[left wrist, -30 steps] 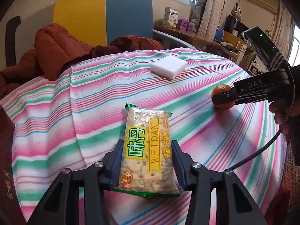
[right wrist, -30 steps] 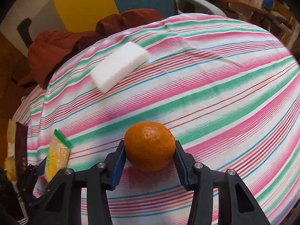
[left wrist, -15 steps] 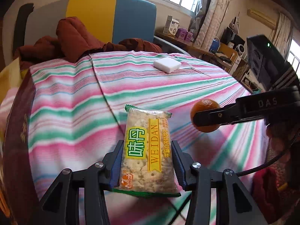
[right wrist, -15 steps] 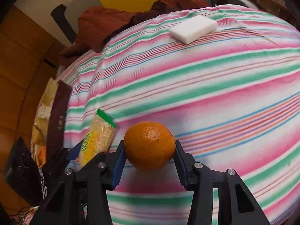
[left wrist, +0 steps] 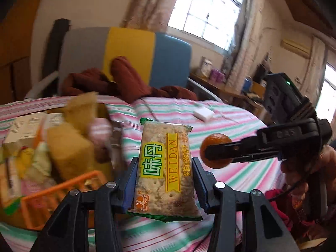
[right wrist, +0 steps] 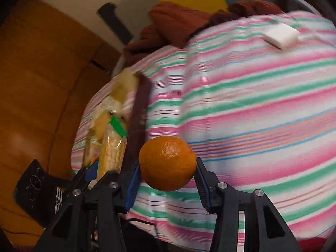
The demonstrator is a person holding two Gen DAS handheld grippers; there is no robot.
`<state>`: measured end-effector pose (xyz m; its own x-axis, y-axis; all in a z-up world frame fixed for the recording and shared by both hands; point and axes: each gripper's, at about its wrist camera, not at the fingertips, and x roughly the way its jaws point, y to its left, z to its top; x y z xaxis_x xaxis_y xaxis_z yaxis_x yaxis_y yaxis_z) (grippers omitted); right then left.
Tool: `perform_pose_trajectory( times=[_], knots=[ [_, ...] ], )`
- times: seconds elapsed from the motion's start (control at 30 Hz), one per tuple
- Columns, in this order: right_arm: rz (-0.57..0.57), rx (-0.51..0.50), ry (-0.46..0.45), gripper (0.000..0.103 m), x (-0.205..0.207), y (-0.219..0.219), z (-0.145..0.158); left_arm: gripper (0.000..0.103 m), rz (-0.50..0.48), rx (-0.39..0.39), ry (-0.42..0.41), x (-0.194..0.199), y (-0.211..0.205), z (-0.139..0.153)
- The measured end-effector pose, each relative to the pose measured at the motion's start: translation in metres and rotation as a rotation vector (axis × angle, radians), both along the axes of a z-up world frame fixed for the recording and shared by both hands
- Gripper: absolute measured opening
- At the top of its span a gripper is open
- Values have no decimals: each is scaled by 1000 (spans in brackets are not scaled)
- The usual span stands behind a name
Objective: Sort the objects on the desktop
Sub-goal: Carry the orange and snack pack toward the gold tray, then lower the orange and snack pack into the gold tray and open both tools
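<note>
The left gripper (left wrist: 164,185) grips a cracker pack (left wrist: 164,168) between its blue pads, the pack standing upright with its green top edge up and its yellow label facing the camera, held clear of the striped cloth (left wrist: 231,121). The right gripper (right wrist: 168,180) is clamped on an orange (right wrist: 167,163), one pad pressed to each side, the fruit held above the cloth. In the left wrist view the right gripper reaches in from the right with the orange at its tip, just beside the pack, and part of a hand (left wrist: 310,168) shows behind it. To the left of the pack lies an orange basket (left wrist: 63,185), with blurred snack packets (left wrist: 69,147) heaped in and behind it. A white block (right wrist: 282,34) lies on the cloth at the far side, well apart from both grippers. Beyond the table's far edge sits a chair (left wrist: 130,56) with grey, yellow and blue panels, and a rust-red garment (left wrist: 126,84) is piled on it. A window (left wrist: 206,8) is bright behind.
</note>
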<state>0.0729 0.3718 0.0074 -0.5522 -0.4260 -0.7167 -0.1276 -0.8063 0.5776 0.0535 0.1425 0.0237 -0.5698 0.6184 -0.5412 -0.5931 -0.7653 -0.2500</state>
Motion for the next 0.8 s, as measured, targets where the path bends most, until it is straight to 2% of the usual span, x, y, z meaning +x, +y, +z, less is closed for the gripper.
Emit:
perform_pose_trajectory(
  times=[0.2,0.4,0.47,0.53,0.63,0.73,0.8],
  knots=[
    [172,65,66,49,-34,-75,31,49,243,8,-67,-31,-77,-1],
    [243,114,62,49,-63,-124,27,49,417,-11,-162,-58,-129,-18],
    [233,187,69,51,-75,-139,22,51,428,-59,-190,-69,-134,-24],
    [179,268,87,54,-83,-146,21,59,457,-73,-222,-75,-139,-26],
    [161,250,125,59,-79,-143,28,68,448,-15,-195,-67,-147,-21],
    [162,308,160,59,-67,-143,37,69,451,-5,-146,-61,-148,-17],
    [155,304,169,59,-60,-140,40,69,459,-13,-135,-58,-146,-16]
  ],
)
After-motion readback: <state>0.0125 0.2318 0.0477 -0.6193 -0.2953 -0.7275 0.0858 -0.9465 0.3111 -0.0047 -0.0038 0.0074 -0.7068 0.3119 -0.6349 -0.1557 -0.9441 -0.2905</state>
